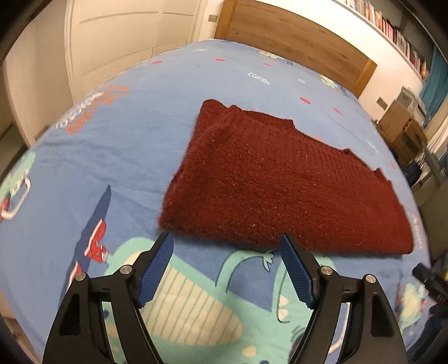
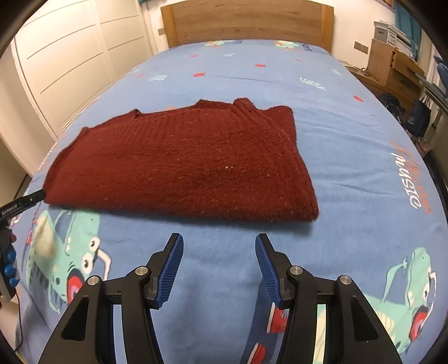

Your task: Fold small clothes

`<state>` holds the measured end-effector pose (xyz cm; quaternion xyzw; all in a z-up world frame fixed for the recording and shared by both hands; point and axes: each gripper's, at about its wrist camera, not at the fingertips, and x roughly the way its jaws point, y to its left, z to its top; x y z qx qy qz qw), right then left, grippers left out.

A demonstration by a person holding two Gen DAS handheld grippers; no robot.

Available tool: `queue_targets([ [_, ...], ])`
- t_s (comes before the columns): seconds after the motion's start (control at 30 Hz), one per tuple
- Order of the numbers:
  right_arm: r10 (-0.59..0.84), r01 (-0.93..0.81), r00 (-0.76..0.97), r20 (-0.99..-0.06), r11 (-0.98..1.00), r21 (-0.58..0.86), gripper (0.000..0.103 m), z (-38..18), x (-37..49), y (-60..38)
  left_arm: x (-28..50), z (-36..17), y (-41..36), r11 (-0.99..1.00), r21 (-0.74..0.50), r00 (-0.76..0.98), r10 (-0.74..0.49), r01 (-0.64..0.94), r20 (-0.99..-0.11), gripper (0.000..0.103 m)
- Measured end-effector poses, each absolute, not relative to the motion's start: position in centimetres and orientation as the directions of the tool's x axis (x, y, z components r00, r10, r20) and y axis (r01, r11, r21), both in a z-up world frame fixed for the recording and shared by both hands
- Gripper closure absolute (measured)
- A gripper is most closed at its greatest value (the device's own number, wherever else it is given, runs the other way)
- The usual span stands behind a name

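Note:
A dark red knitted sweater (image 1: 268, 179) lies folded flat on the blue patterned bed sheet (image 1: 112, 156); it shows in the right wrist view too, sweater (image 2: 184, 165). My left gripper (image 1: 226, 240) stands open just short of the sweater's near edge, nothing between its blue pads (image 1: 156, 268). My right gripper (image 2: 218, 240) is open too, a little back from the near edge, with only sheet (image 2: 350, 156) between its pads. The left gripper's tip (image 2: 30, 197) shows at the sweater's left corner in the right wrist view.
A wooden headboard (image 2: 246, 22) closes the far end of the bed. White wardrobe doors (image 2: 64, 64) stand on the left. Cardboard boxes and bags (image 2: 392, 67) crowd the floor on the right. A bookshelf (image 1: 392, 30) runs along the wall.

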<state>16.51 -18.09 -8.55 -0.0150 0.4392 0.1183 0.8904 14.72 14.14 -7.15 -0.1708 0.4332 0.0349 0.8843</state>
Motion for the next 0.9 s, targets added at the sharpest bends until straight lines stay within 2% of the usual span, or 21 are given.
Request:
queue_targets([
  [0.03,0.2,-0.219,0.591,-0.781,0.972,0.083,0.04,-8.4,15.9,-18.2,14.4,-7.1,14.4,0.929,-0.301,0.622,-0.107,-0.216,-0.776,0.028],
  [0.27,0.218,-0.192,0.599,-0.771,0.973,0.126,0.037,-8.4,13.2,-19.1,13.3,-8.2,16.3,0.826,-0.493,0.621,-0.241,-0.272,-0.746,0.028],
  [0.5,0.228,-0.179,0.58,-0.782,0.972,0.15,0.037,-9.6,12.5,-19.7,14.1,-10.2,17.3,0.75,-0.581,0.621,-0.3,-0.314,-0.724,0.028],
  [0.9,0.232,-0.151,0.56,-0.795,0.973,0.177,0.037,-11.0,13.4,-21.1,18.4,-12.7,20.7,0.541,-0.766,0.722,-0.366,-0.348,-0.587,0.03],
])
